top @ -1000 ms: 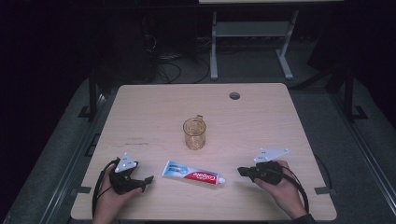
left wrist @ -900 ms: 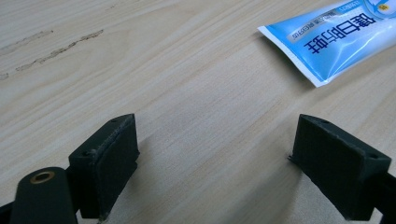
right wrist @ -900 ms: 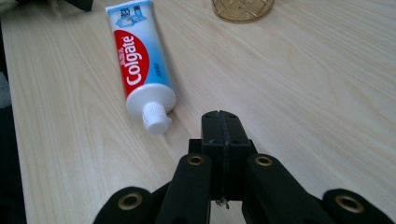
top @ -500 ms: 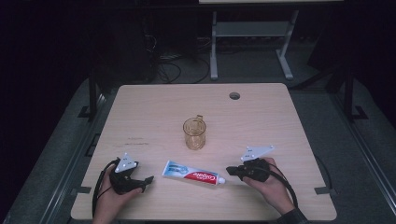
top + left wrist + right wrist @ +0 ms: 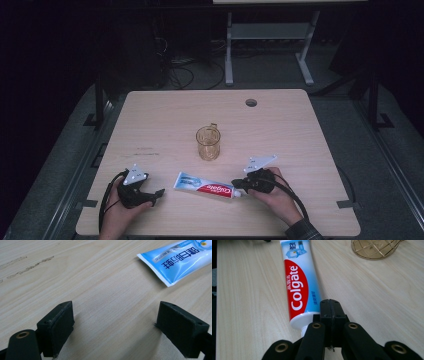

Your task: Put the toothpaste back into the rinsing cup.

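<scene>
While left tongs [image 5: 159, 192] gape, right tongs [image 5: 235, 183] pressed together, seemingly touching toothpaste tube [image 5: 205, 184] cap.

On the table [image 5: 300, 130], a Colgate toothpaste tube [image 5: 205, 184] lies near the front edge, between the left gripper [image 5: 155, 192] and the right gripper [image 5: 236, 185]. Its cap end touches the right gripper. A glass mug [image 5: 208, 143] stands behind the tube, near the table's middle.

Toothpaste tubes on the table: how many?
1. The toothpaste tube lies flat near the front edge, before the amber cup, between the two tools.
</scene>
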`<state>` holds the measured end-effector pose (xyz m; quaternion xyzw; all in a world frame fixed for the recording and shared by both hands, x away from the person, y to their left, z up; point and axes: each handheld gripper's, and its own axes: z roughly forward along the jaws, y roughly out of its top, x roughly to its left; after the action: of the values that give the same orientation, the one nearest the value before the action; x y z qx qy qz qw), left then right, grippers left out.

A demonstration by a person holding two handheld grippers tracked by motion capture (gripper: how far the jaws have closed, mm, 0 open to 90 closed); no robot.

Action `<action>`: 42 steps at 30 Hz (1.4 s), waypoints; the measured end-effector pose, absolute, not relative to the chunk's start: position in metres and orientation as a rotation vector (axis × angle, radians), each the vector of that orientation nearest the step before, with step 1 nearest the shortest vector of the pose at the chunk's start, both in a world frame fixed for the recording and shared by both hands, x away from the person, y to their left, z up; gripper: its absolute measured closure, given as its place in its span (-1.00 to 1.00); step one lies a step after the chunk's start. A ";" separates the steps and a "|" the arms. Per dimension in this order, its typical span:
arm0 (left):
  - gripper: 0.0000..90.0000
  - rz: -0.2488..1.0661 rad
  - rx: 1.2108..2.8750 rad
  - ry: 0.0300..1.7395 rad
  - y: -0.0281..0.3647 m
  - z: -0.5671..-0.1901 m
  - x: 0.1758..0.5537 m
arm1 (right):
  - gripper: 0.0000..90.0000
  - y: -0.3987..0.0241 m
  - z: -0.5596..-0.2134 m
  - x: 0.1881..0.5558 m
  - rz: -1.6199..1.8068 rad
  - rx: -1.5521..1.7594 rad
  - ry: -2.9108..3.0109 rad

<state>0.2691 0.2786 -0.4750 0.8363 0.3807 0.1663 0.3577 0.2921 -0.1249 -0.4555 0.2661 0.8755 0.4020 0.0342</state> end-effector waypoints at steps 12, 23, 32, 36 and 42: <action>-0.71 0.428 2.159 0.979 0.278 -0.475 0.269 | 1.00 -0.122 -0.460 0.295 1.218 0.817 2.713; -0.71 0.427 2.160 0.975 0.278 -0.475 0.269 | 1.00 -0.117 -0.460 0.287 1.223 0.777 2.756; -0.71 0.425 2.161 0.971 0.278 -0.475 0.269 | 1.00 -0.110 -0.460 0.280 1.227 0.731 2.783; -0.71 0.425 2.162 0.970 0.278 -0.475 0.269 | 1.00 -0.108 -0.460 0.277 1.229 0.718 2.793; -0.71 0.425 2.162 0.970 0.278 -0.475 0.268 | 0.98 -0.109 -0.460 0.276 1.232 0.733 2.782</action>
<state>0.2684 0.2779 -0.4751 0.8383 0.3760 0.1647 0.3589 0.2762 -0.1086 -0.4597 0.2341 0.8890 0.3935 0.0059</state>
